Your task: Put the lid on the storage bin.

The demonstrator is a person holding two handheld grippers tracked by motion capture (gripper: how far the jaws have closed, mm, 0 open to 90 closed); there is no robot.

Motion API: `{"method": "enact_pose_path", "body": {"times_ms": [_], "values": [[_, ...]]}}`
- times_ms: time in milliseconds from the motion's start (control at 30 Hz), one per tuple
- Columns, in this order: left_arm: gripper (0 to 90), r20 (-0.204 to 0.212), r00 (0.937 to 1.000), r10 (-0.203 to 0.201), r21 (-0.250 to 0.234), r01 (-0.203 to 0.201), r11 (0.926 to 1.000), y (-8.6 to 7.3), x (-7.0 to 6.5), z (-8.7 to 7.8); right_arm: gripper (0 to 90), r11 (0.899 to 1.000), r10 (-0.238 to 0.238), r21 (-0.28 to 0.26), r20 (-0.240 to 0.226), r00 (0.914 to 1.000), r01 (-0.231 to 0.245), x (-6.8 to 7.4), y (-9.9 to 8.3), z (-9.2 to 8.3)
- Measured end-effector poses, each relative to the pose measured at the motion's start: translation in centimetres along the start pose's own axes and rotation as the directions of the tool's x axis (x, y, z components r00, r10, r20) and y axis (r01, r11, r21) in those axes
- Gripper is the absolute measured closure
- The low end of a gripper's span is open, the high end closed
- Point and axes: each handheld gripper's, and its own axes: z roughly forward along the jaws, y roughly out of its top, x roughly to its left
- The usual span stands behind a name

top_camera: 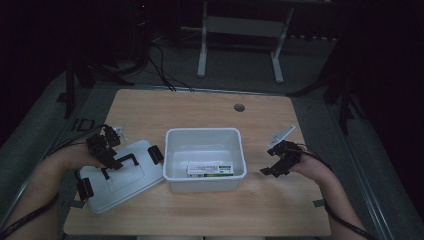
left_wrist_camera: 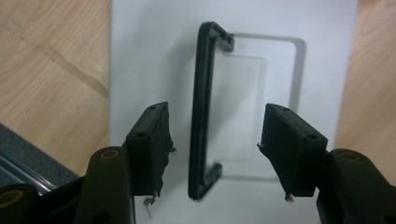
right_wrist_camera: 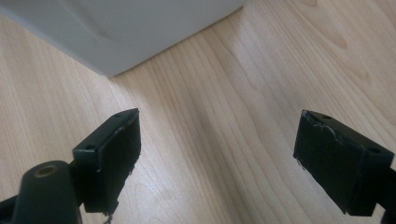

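Lid [top_camera: 125, 177] lies flat on the counter [top_camera: 280, 200], white with black clips and a black handle [left_wrist_camera: 203, 116]; my left tool [left_wrist_camera: 212, 149] straddles that handle, released; my right tool [right_wrist_camera: 217, 158] gapes empty; the handle's near end sits in shadow.

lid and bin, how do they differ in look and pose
The lid lies flat on the table, skewed to its edges; the bin stands upright and roughly square to them. The lid carries a black handle and black latches; the bin shows no black parts. The lid is a shallow slab; the bin is deep and holds a small box. Both are white plastic.
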Motion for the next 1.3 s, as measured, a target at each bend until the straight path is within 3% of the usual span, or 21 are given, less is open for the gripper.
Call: {"method": "enact_pose_path", "body": {"times_ms": [167, 400, 533, 833, 900, 1033, 1133, 1300], "values": [[44.0, -0.006, 0.9998, 0.019, 0.022, -0.019, 0.9996, 0.2, 0.5, 1.4, 14.5, 1.0, 0.005, 0.014, 0.001, 1.0, -0.005, 0.0, 0.0, 0.4], [57.1, 0.023, 0.999, 0.039, 0.032, -0.04, 0.9987, 0.5, 0.7, 2.7, 14.5, 1.0, 0.009, 0.03, 0.001, 1.0, -0.009, -0.1, -0.2, 0.6], [68.3, 0.023, 0.9982, 0.054, 0.023, -0.055, 0.9982, 0.9, 0.7, 2.5, 14.6, 0.999, 0.018, 0.031, 0.005, 0.9998, -0.018, -0.2, -0.4, 0.6], [73.7, 0.051, 0.9975, 0.049, 0.07, -0.052, 0.9962, 1.2, 0.4, 2.9, 14.6, 0.999, 0.023, 0.032, 0.012, 0.9997, -0.024, -0.3, -0.6, 0.7], [76.0, 0.038, 0.9969, 0.069, 0.079, -0.071, 0.9943, 1.2, 0.3, 3.1, 14.6, 0.999, 0.017, 0.043, 0.015, 0.9997, -0.018, -0.3, -0.6, 0.8], [83.0, 0.063, 0.9961, 0.061, 0.083, -0.067, 0.9943, 1.2, 0.2, 2.9, 14.5, 0.999, 0.021, 0.046, 0.022, 0.9995, -0.022, -0.3, -0.6, 1.1], [83.5, 0.044, 0.9956, 0.083, 0.096, -0.087, 0.9916, 1.1, 0.0, 2.6, 14.6, 0.999, 0.025, 0.046, 0.025, 0.9994, -0.026, -0.3, -0.6, 1.3], [83.6, 0.029, 0.9966, 0.077, 0.093, -0.08, 0.9925, 0.4, -0.1, 1.4, 14.6, 0.999, 0.027, 0.043, 0.03, 0.9992, -0.028, -0.3, -0.6, 1.2]]}}
